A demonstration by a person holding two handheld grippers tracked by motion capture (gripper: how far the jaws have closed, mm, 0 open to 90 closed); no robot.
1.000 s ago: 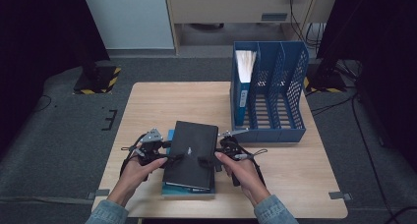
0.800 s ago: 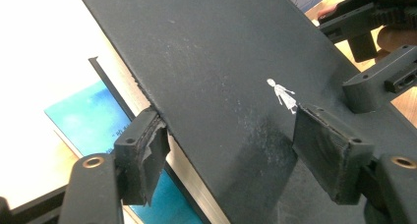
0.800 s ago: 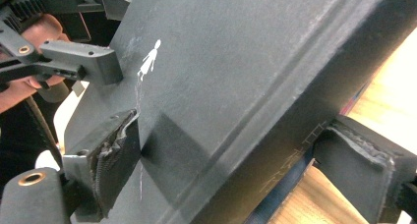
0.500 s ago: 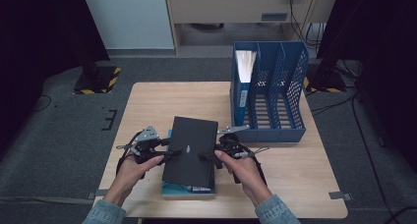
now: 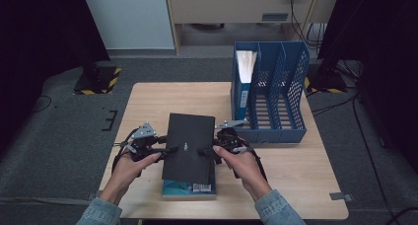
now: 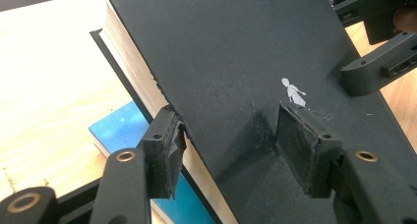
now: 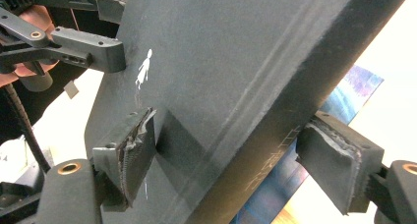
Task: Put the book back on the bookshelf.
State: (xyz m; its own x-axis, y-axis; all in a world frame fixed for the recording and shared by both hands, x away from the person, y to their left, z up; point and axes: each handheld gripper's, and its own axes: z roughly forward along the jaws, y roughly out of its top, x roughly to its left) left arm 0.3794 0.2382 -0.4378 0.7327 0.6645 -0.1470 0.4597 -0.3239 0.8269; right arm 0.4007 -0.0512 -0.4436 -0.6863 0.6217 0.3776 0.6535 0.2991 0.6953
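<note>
Between the left hand-held gripper [image 5: 170, 149] and the right hand-held gripper [image 5: 203, 150] hangs a black book [image 5: 188, 147], each clamped on one of its long edges, their jaws having just been closing on it. Just beneath lies a blue book [image 5: 190, 188] on the table [image 5: 296, 175]. Beyond the right one stands a blue file rack [image 5: 276, 94].

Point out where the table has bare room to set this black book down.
Bare wood lies beyond the black book, left of the blue file rack, and at the near right corner of the table. Crowded: the near middle, where the blue book lies.
</note>
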